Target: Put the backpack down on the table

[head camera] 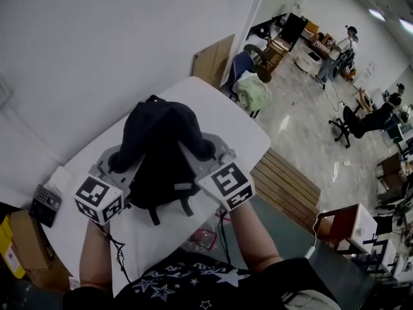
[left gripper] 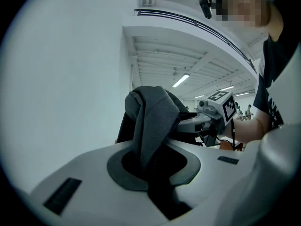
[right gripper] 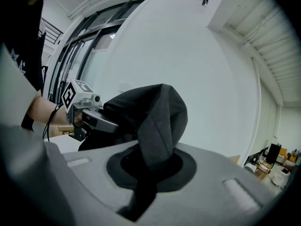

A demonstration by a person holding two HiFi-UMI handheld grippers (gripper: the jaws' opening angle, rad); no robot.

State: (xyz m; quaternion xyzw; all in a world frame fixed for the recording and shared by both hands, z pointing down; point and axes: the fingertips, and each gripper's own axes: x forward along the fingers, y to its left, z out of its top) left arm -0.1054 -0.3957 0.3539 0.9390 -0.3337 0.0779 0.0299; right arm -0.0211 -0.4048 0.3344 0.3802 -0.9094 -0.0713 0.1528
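A black backpack (head camera: 158, 148) hangs over the white table (head camera: 242, 131), held up between my two grippers. In the head view my left gripper (head camera: 120, 163) grips its left side and my right gripper (head camera: 208, 151) its right side. In the left gripper view the jaws of the left gripper (left gripper: 150, 166) are shut on a fold of the backpack's dark fabric (left gripper: 153, 121), with the right gripper (left gripper: 220, 108) beyond it. In the right gripper view the right gripper (right gripper: 149, 167) is likewise shut on a fold of the backpack (right gripper: 157, 121), and the left gripper (right gripper: 82, 108) shows behind. The bag's underside is hidden.
A small grey device (head camera: 45, 203) lies at the table's left end, above a cardboard box (head camera: 26, 239). A white wall runs behind the table. A wooden board (head camera: 214, 59), a chair with green cloth (head camera: 253, 93) and a slatted bench (head camera: 285, 185) stand to the right.
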